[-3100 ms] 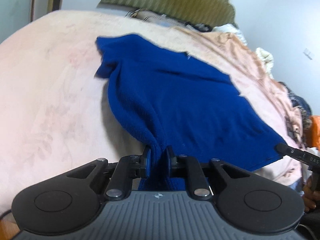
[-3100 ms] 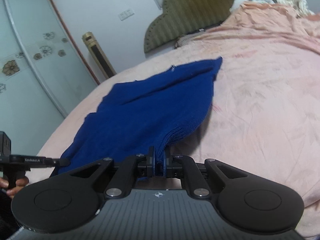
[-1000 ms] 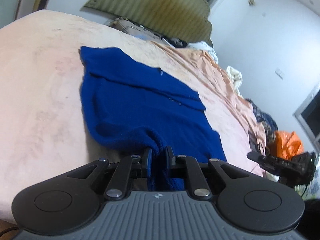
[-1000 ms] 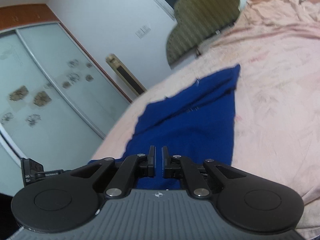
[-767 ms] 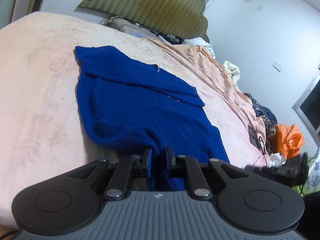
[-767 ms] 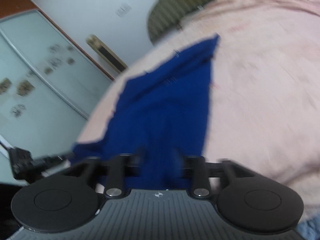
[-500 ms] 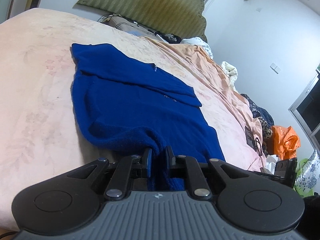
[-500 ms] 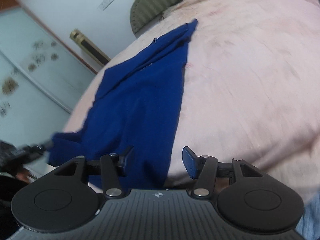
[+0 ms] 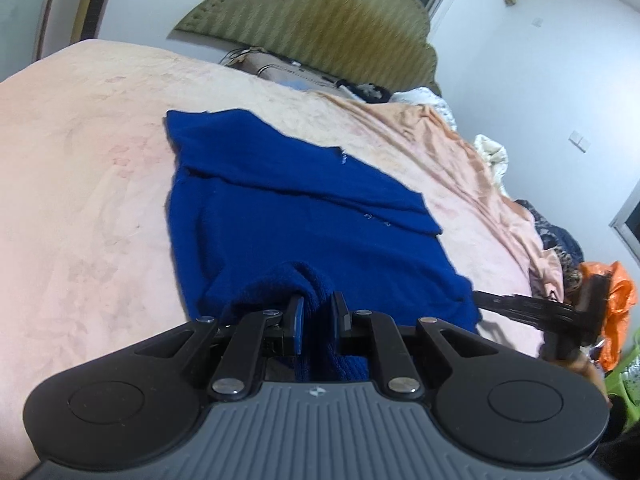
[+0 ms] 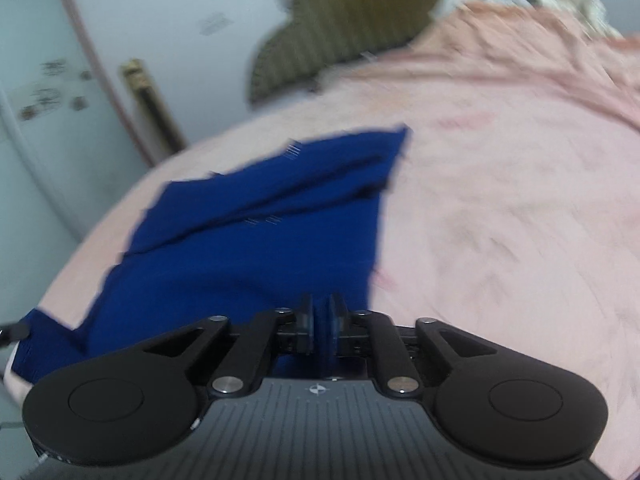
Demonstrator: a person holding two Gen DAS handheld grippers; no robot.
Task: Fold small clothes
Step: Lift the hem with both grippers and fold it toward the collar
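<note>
Bedroom backdrop: wide bed (image 9: 80, 200) under a peach blanket (image 10: 520, 220), green padded headboard (image 9: 312, 28) far ahead of both jaws, pale wardrobe door (image 10: 40, 120) off to the left of the right-hand jaws, orange bag (image 9: 612, 292) off to the right of the left-hand ones.

Leftmost, left gripper (image 9: 316, 320): jaws narrow, pinched on a bunched-up near corner of the blue garment (image 9: 300, 232), with a thick roll of knit humped just ahead of the pads and more hanging below them.

Ahead of those jaws and to their right: rest of the garment spread flat on the blanket, with a band already turned over across the far end, towards the headboard.

Further right, right gripper (image 10: 320, 320): jaws just been closing, now narrow, with blue cloth between them at the garment's near right edge. Blurred there, but looks like a grip, not a gap.

Handling, as judged: soft, limp, fairly thick knit. Light, not fragile, grippy rather than slick. Sags and drags between two holds, clings to the fuzzy blanket. Best taken at the two near corners, through every layer at the hem, so that the edge lifts straight. Worth evening out the left-hand bunch, or the fold comes out lumpy on that side.
</note>
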